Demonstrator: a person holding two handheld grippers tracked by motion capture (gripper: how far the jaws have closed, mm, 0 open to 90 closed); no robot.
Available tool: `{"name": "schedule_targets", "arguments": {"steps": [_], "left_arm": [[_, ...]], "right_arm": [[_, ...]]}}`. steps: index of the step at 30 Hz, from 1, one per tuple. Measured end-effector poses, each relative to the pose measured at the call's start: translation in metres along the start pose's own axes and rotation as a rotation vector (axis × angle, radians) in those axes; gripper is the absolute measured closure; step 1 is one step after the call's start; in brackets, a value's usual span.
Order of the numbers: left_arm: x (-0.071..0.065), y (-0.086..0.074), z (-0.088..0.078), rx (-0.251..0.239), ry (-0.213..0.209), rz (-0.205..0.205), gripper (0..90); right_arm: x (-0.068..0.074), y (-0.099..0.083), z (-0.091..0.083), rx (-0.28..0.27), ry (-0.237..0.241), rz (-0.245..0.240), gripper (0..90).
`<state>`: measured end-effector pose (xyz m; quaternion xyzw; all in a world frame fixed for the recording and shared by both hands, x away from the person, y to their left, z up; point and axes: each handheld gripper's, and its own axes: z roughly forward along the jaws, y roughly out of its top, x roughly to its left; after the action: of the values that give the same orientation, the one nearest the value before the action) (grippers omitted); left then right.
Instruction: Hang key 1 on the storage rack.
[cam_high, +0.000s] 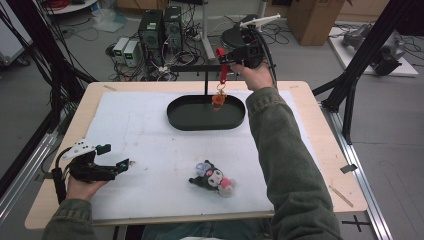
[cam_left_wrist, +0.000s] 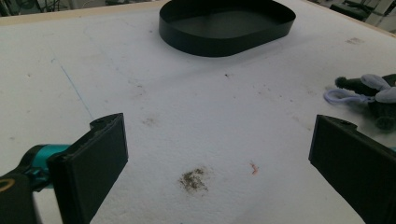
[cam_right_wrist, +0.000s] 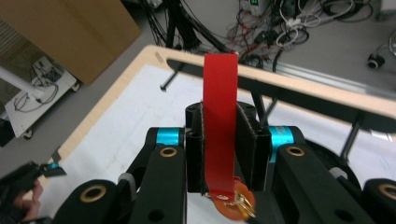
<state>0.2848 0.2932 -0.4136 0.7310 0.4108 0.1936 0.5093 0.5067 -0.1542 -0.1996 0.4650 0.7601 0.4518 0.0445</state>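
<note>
Overhead, high view: right gripper raised above the far table edge, clenched on a red strap whose orange charm dangles over the black oval tray. Left gripper low at the near left, jaws spread, grasping nothing. Plush toy on the white mat, near centre.

Left gripper view: jaws wide apart over stained mat; tray beyond, plush toy at right.

Right gripper view: strap pinched between jaws, charm hanging below.
</note>
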Motion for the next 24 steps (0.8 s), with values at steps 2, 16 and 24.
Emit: {"name": "schedule_targets", "arguments": {"steps": [2,16,24], "left_arm": [[0.0,0.0,0.0,0.001,0.001,-0.002,4.9],[0.002,0.0,-0.001,-0.016,0.002,-0.007,4.9],[0.002,0.0,-0.001,-0.008,0.003,-0.001,4.9]], "right_arm": [[0.001,0.007,0.003,0.002,-0.01,-0.006,75.2],[0.0,0.035,0.025,0.011,-0.109,-0.034,75.2],[-0.01,0.044,0.043,0.052,-0.172,-0.012,75.1]]}}
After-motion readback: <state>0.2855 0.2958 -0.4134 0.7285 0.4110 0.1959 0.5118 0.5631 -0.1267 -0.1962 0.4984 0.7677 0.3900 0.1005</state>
